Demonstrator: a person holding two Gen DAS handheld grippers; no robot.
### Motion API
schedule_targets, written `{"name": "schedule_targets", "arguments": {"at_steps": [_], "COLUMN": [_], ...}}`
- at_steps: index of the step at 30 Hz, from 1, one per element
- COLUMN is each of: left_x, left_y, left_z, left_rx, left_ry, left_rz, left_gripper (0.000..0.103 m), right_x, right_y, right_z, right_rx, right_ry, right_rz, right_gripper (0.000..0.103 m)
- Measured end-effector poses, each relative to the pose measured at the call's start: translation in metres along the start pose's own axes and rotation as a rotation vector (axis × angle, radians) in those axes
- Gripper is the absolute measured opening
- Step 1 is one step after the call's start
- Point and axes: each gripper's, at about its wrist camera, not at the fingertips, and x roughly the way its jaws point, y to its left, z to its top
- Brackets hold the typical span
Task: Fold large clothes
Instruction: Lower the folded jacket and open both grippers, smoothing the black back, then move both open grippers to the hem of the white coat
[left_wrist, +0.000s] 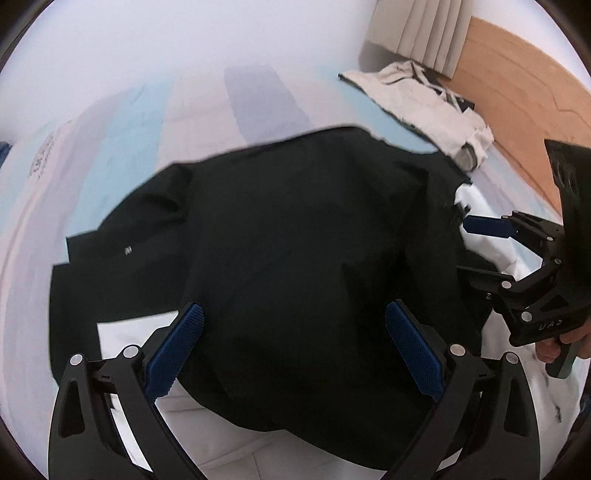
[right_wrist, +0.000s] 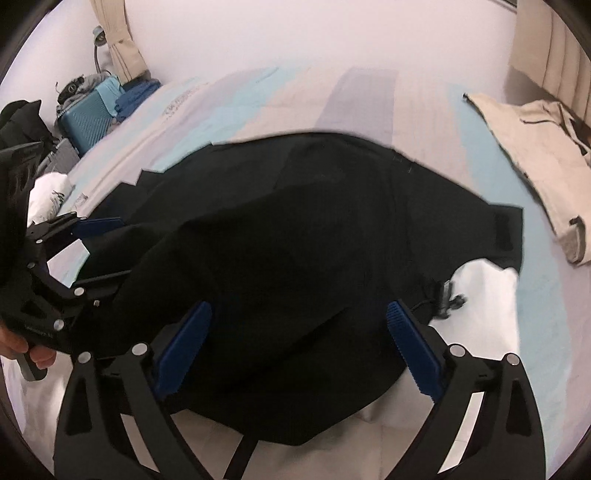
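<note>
Striped bed holds one big black garment, spread out and bumpy in the middle. Left gripper and right gripper hang over its near edge, fingers wide, holding nothing. I think folding is only starting; next, each should pinch an edge. One beige garment lies folded by the far corner.

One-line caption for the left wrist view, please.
Left gripper open over a black garment on a striped bed, right gripper open at its edge.
</note>
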Motion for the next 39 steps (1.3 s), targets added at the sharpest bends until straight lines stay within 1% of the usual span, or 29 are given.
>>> {"name": "schedule_targets", "arguments": {"at_steps": [4,7,11,16,25,28,32,35,39], "left_x": [0.015,0.022,0.033,0.041,0.049,0.046,0.035,0.02,-0.004], "left_y": [0.0,0.007,0.013,0.014,0.014,0.016,0.012,0.009,0.01], "left_z": [-0.01,-0.014,-0.021,-0.027,-0.026,-0.028,-0.023,-0.025,-0.037], "left_rx": [0.025,0.013,0.012,0.019,0.022,0.024,0.006,-0.006,-0.056], "left_ry": [0.026,0.038,0.08,0.105,0.114,0.109,0.112,0.108,0.108], "left_rz": [0.016,0.024,0.051,0.066,0.052,0.057,0.092,0.127,0.156], "left_gripper": [0.097,0.097,0.098,0.098,0.098,0.098,0.097,0.097,0.097], "right_x": [0.019,0.026,0.036,0.041,0.047,0.044,0.027,0.01,-0.017], "right_y": [0.004,0.004,0.003,0.007,0.007,0.008,0.007,0.009,0.011], "right_z": [-0.008,-0.014,-0.023,-0.028,-0.031,-0.03,-0.03,-0.036,-0.049], "right_rx": [-0.009,-0.01,0.001,-0.021,-0.017,-0.017,-0.002,0.001,0.033], "right_ry": [0.046,0.068,0.111,0.122,0.127,0.125,0.093,0.072,0.05], "right_rz": [-0.007,-0.013,-0.025,-0.05,-0.057,-0.062,-0.073,-0.089,-0.1], "right_gripper": [0.092,0.092,0.093,0.094,0.095,0.095,0.095,0.095,0.095]}}
